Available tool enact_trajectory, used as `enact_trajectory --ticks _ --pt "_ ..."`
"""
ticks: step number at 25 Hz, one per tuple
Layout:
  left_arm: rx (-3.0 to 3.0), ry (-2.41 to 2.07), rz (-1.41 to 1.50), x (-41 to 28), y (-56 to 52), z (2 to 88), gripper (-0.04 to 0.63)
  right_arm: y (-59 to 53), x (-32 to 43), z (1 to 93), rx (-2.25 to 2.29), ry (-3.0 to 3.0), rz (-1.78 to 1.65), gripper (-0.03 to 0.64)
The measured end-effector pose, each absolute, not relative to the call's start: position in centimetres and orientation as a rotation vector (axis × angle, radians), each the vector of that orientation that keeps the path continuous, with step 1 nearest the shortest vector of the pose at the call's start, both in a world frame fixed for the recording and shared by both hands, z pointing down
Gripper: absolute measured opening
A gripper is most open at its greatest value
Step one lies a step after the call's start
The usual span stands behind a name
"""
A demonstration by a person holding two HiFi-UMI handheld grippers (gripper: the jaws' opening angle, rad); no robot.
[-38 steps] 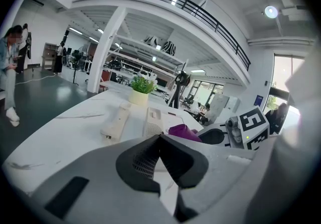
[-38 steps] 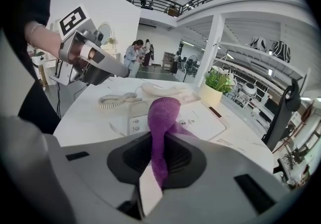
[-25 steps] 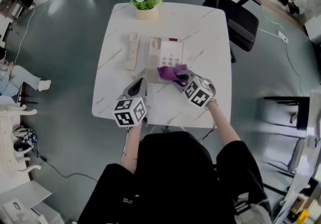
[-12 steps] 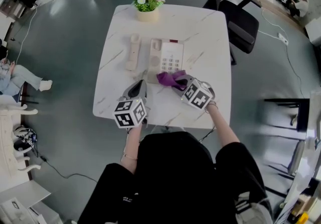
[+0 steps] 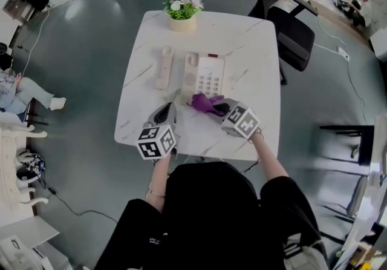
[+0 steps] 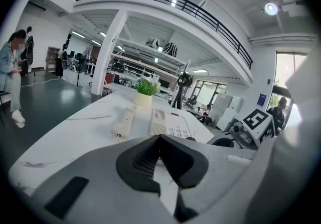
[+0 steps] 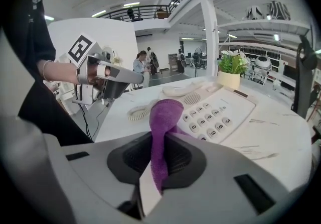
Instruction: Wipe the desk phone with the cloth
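Observation:
A cream desk phone (image 5: 205,75) (image 7: 216,113) (image 6: 170,123) sits mid-table, and its handset (image 5: 163,67) (image 6: 124,120) lies off the cradle to its left. My right gripper (image 5: 216,107) (image 7: 161,140) is shut on a purple cloth (image 5: 204,103) (image 7: 163,127). The cloth hangs just in front of the phone's near edge, by the keypad. My left gripper (image 5: 169,107) (image 6: 160,140) hovers over the table near the phone's front left corner. Its jaws are shut with nothing between them.
A potted plant (image 5: 181,8) (image 6: 145,92) stands at the white marble table's (image 5: 254,51) far edge. The coiled cord (image 7: 138,112) lies by the phone's near side. A black office chair (image 5: 290,26) is beyond the right corner. A seated person (image 5: 15,90) is far left.
My right gripper has drawn the cloth slightly back from the phone's front edge toward me. The left gripper has hardly moved.

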State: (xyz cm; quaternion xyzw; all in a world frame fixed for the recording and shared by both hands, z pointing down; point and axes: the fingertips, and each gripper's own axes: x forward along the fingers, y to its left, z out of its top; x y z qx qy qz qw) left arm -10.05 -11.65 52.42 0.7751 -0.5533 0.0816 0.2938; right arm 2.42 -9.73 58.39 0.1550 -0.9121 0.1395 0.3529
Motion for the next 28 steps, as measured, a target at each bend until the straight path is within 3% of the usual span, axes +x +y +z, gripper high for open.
enact_trajectory --ticks 28 --pt "2.09 -1.507 0.207 -9.7 -14.7 51.2 -0.003 -18.7 3.7 50.4 0.85 -2.713 0.553 0.037"
